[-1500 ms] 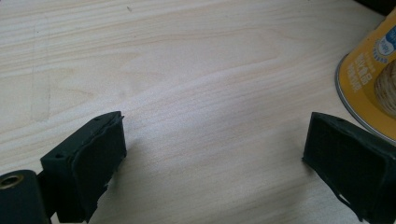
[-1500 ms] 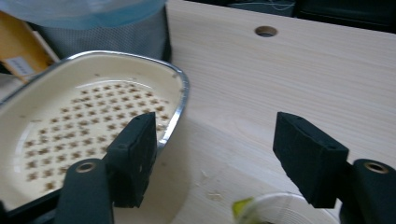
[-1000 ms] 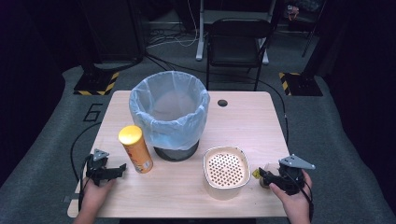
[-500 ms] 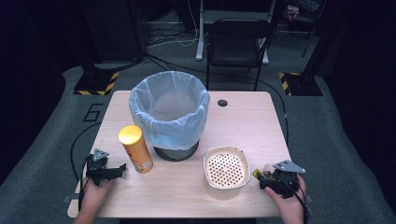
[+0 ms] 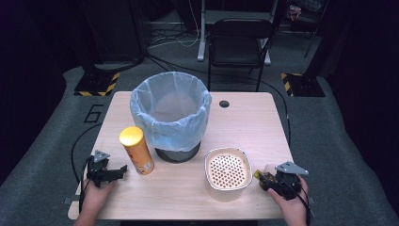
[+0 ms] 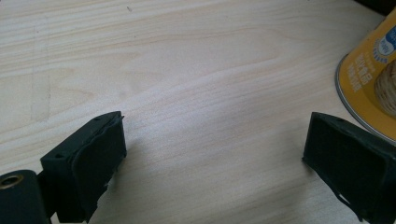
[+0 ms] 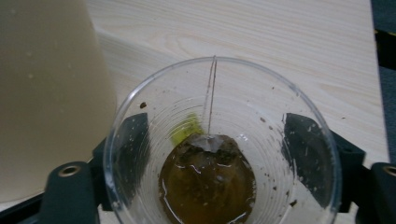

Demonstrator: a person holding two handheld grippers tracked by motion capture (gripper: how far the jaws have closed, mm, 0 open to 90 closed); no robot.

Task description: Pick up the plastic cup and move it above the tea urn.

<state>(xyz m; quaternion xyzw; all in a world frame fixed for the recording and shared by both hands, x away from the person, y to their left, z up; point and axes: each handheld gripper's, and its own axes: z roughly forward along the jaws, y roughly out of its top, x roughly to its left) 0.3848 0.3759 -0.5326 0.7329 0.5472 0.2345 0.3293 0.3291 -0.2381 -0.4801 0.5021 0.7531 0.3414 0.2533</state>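
At the table's [image 5: 244, 117] near right corner, our right gripper [image 5: 271, 179] has just been closing its jaws around the clear plastic cup [image 7: 219, 140], a wet tea bag [image 7: 208, 175] inside, beside the strainer bowl [image 5: 227, 169]. We judge the grasp nearly made (contact unclear). Our left gripper [image 6: 215, 163] gapes empty beside the yellow can [image 6: 369, 79], its blue label unreadable.

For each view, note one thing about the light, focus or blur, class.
High view: the table is brightly lit, the surrounding floor falls into darkness, and the whole picture is slightly soft. Left gripper view: the wood grain is sharp, and soft shadows sit under the jaws. Right gripper view: the clear cup with the tea bag is in focus; the pale container beside it blurs.
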